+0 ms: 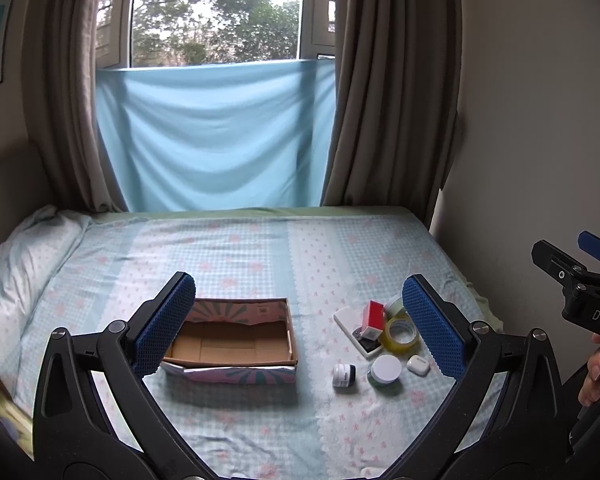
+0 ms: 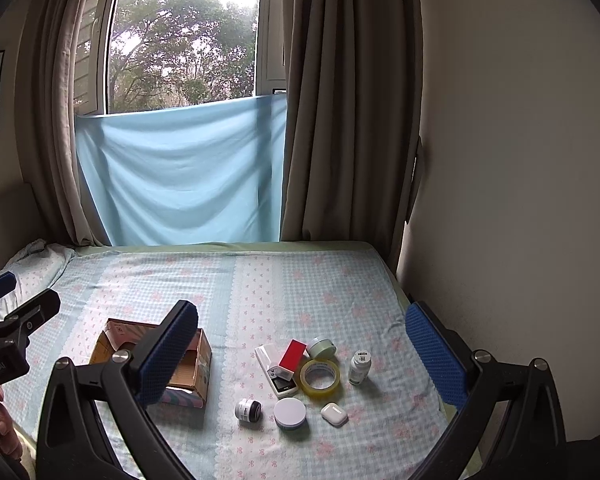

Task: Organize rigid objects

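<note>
So, nothing packed yet: box (image 1: pixel 236 338) on the bed looks empty, items incl. tape (image 2: pixel 320 376) and earbud case (image 2: pixel 334 413) clustered right of it. Both grippers' jaws apart, empty. Next prob: right gripper (image 2: pixel 300 356) descends onto one item.

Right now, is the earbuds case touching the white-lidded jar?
Apart. The right wrist view shows a strip of bedsheet between the earbuds case and the white-lidded jar; the left wrist view shows the same gap.
</note>
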Demonstrator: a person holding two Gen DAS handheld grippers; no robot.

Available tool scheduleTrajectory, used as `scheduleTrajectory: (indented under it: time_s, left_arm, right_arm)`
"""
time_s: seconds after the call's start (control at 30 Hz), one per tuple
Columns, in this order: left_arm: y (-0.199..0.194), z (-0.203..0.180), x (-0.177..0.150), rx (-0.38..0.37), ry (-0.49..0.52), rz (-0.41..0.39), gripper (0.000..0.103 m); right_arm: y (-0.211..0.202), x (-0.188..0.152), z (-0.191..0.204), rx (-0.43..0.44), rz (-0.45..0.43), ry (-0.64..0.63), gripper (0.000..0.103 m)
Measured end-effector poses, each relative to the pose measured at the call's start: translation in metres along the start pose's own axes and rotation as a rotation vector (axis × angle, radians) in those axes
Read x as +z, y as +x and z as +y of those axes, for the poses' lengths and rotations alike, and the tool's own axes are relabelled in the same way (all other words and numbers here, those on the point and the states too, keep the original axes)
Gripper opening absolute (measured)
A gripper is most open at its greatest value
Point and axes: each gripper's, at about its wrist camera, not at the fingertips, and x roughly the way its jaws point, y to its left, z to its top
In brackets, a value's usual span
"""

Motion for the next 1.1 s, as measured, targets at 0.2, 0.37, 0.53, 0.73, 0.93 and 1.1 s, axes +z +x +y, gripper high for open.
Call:
scheduleTrajectory:
  time_s: [0.2, 0.37, 0.53, 0.73, 0.93, 1.1]
  left_arm:
    - [0.027, -0.008, -0.013, 0.000, -0.015, 0.083, 0.103]
    - [0.072, -0.020, -0.031, -0.008, -0.021, 0.206, 0.103]
    - [0.134, -0.038, -0.067, -0.020, -0.028, 0.354, 0.103]
    - [0.219, -0.065, -0.128, 0.001, -0.035, 0.521, 0.103]
    - [0.297, -0.082, -0.189, 0.022, -0.023, 0.693, 0.103]
    - [0.347, -0.095, -0.230, 0.038, 0.078, 0.796, 0.103]
  right_arm:
    - [0.021, -0.012, -0.016, 0.000, 0.076, 0.007, 0.103]
    - [0.059, -0.026, -0.035, 0.003, 0.185, 0.009, 0.103]
    - [0.117, -0.047, -0.064, -0.010, 0.269, 0.023, 0.103]
    - [0.202, -0.089, -0.111, -0.027, 0.354, 0.039, 0.103]
    - [0.288, -0.144, -0.138, -0.048, 0.453, -0.006, 0.103]
    - [0.350, -0.186, -0.144, -0.065, 0.520, -0.064, 0.103]
